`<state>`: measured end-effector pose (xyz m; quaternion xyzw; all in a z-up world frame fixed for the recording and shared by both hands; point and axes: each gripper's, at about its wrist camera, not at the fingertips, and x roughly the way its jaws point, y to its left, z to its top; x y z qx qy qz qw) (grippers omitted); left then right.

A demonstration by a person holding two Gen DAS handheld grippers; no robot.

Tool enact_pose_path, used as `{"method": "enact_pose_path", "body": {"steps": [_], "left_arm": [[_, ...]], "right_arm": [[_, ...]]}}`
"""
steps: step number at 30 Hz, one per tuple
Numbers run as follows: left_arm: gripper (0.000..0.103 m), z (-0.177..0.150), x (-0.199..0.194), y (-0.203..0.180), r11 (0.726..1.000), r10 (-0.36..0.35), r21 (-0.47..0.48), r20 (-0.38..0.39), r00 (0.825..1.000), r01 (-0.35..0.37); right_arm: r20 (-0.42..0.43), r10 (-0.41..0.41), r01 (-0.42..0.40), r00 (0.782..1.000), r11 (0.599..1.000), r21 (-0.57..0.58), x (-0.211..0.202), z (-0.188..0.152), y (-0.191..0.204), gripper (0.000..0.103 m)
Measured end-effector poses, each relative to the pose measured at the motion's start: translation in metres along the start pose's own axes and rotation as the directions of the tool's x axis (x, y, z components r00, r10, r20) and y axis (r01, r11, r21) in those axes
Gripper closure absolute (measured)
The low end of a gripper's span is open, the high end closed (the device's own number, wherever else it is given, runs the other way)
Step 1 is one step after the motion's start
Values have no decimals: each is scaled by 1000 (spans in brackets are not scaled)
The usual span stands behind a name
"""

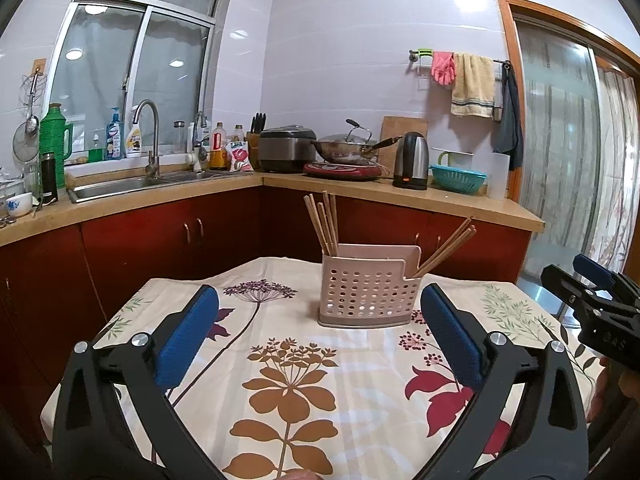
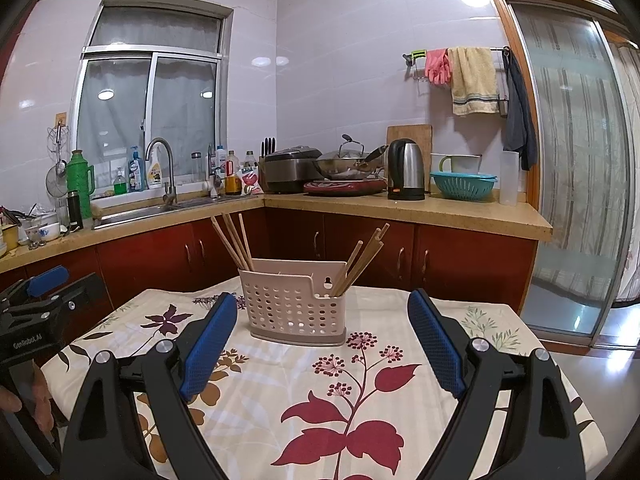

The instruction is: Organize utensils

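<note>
Both tongs spread wide, nothing between the pads. Left tongs (image 1: 318, 336) and right tongs (image 2: 322, 338) hover over the table (image 1: 360, 400), pointing at the holder (image 1: 366, 286). Holder stands upright near the table's far edge, clear of both tongs. Chopsticks in two bunches: left bunch (image 1: 322, 220) nearly upright, right bunch (image 1: 448, 246) leaning right.

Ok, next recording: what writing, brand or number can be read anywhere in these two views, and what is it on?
"GenRobot.AI": on the side of the left gripper, seen from the right wrist view.
Embossed marks on the right gripper in the left wrist view: too blurred to read.
Labels on the bottles by the sink: too small to read.
Red packet on the counter: print unreadable.
</note>
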<state>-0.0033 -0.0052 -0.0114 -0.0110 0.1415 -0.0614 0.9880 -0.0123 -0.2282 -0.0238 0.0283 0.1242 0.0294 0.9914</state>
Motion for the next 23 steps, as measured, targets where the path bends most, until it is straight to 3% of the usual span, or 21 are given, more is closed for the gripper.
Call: {"method": "enact_pose_path", "body": {"steps": [8, 17, 23], "left_arm": [[4, -4, 18, 3, 998, 60, 2, -72, 996, -60], [4, -12, 35, -1, 997, 56, 54, -80, 995, -51], [4, -26, 76, 21, 999, 36, 29, -151, 988, -32]], "right_arm": [[-26, -2, 2, 1000, 1000, 2, 8, -4, -3, 18], [-67, -17, 17, 998, 1000, 7, 25, -12, -10, 18], [-126, -75, 82, 989, 995, 52, 55, -27, -47, 17]]}}
